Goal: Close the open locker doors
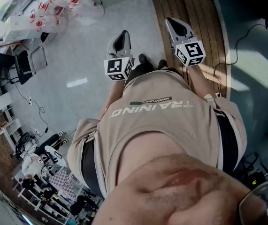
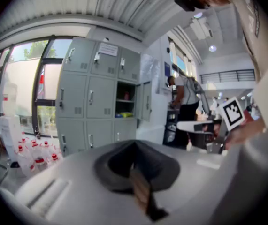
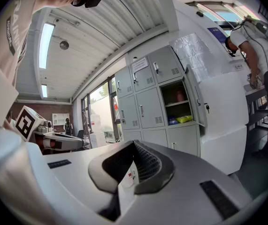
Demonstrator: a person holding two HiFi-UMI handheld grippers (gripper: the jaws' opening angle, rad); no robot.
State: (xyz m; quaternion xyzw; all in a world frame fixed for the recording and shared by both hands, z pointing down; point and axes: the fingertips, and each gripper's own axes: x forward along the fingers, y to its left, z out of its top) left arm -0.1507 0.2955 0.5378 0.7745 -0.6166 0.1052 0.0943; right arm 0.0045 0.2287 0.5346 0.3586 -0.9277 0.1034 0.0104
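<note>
Bare grey floor (image 1: 77, 55) ahead, unobstructed up to the locker bank (image 3: 145, 97). Open locker door (image 3: 195, 97) swung out at the bank's right end, outer face reachable, with a white wall block (image 3: 223, 118) close behind. Water bottles (image 2: 30, 153) crowding the floor left of the lockers. Person (image 3: 258, 46) bent over a counter further right, seemingly outside the door's swing.
</note>
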